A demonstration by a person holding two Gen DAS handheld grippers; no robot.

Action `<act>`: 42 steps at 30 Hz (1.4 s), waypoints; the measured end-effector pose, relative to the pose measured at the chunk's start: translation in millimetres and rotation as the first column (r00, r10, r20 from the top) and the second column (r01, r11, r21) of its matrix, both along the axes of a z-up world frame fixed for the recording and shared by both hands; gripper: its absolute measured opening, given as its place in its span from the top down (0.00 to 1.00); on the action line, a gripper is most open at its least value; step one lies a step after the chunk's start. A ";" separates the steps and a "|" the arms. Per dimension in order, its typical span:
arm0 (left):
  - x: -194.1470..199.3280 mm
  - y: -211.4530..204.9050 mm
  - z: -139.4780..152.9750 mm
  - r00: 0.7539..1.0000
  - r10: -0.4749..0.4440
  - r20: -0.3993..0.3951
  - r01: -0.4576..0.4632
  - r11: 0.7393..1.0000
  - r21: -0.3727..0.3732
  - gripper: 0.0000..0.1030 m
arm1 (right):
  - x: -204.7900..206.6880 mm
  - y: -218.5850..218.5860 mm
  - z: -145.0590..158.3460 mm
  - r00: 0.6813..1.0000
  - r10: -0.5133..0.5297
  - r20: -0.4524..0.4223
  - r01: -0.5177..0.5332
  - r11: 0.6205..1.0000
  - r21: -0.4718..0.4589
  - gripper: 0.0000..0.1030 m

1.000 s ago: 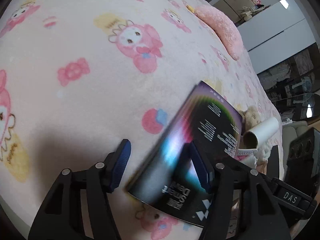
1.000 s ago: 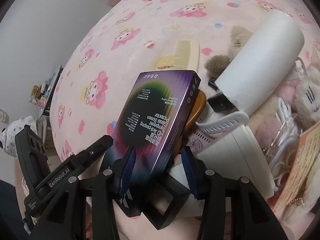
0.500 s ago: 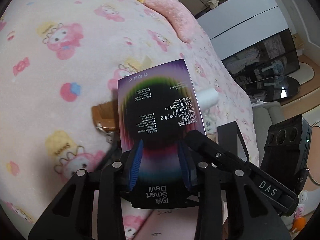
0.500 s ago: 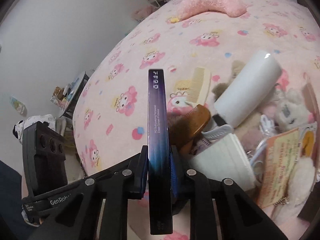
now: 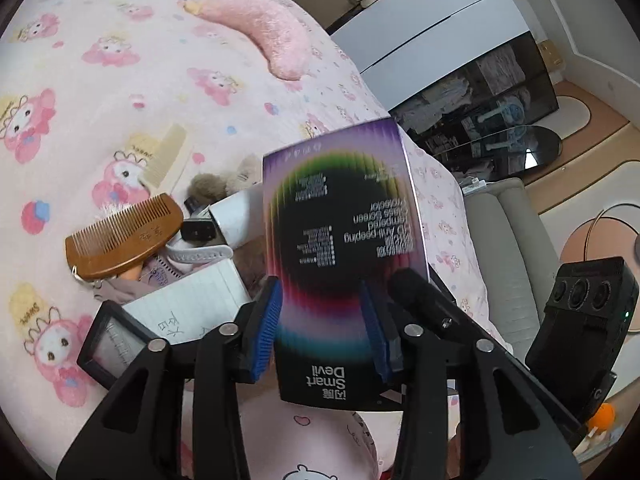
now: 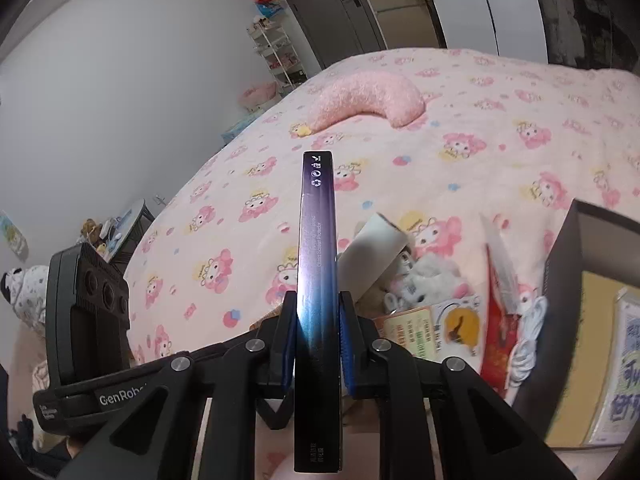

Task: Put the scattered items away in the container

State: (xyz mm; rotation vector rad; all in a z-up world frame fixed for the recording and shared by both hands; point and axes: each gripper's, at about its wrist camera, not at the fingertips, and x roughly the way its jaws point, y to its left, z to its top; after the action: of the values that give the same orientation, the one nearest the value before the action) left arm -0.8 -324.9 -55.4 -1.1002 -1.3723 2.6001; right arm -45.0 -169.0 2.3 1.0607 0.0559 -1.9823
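The left tongs (image 5: 324,320) are standing parted with the purple screen-protector box (image 5: 340,240) showing its broad face between the blue pads, and I cannot tell whether they are touching it. The right tongs (image 6: 316,340) are pinching the same box (image 6: 317,280) across its thin sides, long axis pointing forward and up. The dark container (image 6: 592,280) is sitting on the bed to the right, nearer the right tongs.

Pink cartoon-print bed (image 6: 460,120), white wall (image 6: 120,80), wire shelf rack (image 6: 276,52), grey sofa (image 5: 504,248), white wardrobe doors (image 5: 420,20)
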 end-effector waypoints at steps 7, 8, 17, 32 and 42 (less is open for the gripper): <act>0.6 -13.2 -6.9 0.999 0.033 -0.031 -0.031 0.998 0.054 0.36 | -3.3 -7.9 -29.4 0.990 0.139 0.021 -0.140 0.983 0.120 0.85; -1.2 -10.4 -6.8 1.000 0.030 -0.006 -0.029 0.999 0.028 0.35 | 1.2 -12.4 -30.0 0.990 0.143 0.001 -0.142 0.981 0.135 0.85; 21.2 -23.7 -27.8 0.983 0.151 0.102 -0.144 0.987 -0.069 0.50 | 25.4 -42.4 -43.7 0.964 0.261 0.041 -0.264 0.946 0.186 0.80; 94.3 -53.7 -65.8 0.953 0.200 0.227 -0.190 0.980 -0.064 0.47 | 27.6 -27.6 -68.6 0.889 0.262 0.376 -0.296 0.954 0.034 0.76; 117.8 -77.5 -103.4 0.908 0.341 0.242 -0.345 0.938 -0.026 0.57 | 45.6 -55.4 -82.8 0.913 0.190 0.361 -0.263 0.951 0.163 0.72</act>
State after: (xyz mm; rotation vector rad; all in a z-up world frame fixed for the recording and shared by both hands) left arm 117.1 -402.4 -158.8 -1.3215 -1.7859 2.7478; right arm 0.5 -224.4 -80.5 1.4543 0.1951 -1.5838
